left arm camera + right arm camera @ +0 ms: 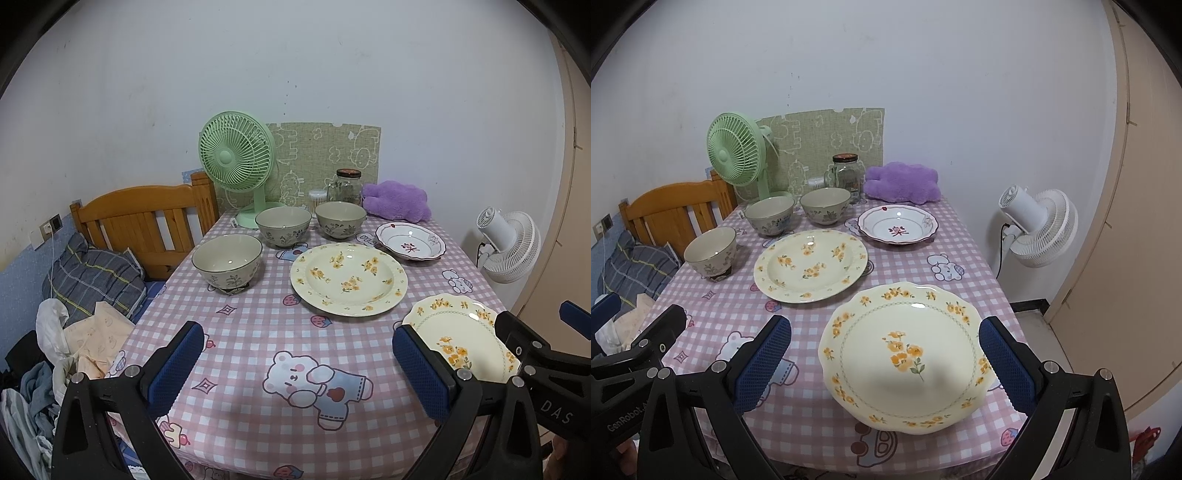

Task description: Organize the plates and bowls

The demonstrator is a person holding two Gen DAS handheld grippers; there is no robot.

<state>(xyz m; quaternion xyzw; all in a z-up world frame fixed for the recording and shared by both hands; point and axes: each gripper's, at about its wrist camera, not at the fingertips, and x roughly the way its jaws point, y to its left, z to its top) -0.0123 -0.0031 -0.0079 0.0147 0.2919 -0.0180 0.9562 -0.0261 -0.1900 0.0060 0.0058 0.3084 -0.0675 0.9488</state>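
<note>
Claws wide: left claw (297, 363) over bare cloth, right claw (884, 360) straddling scalloped plate (905, 358) at table edge.

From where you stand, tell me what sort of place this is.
Probably a small bedroom that doubles as a dining corner. A wooden bed frame with rumpled bedding sits beside a table in a checked cloth, set with bowls and plates, a green fan at its back.
</note>
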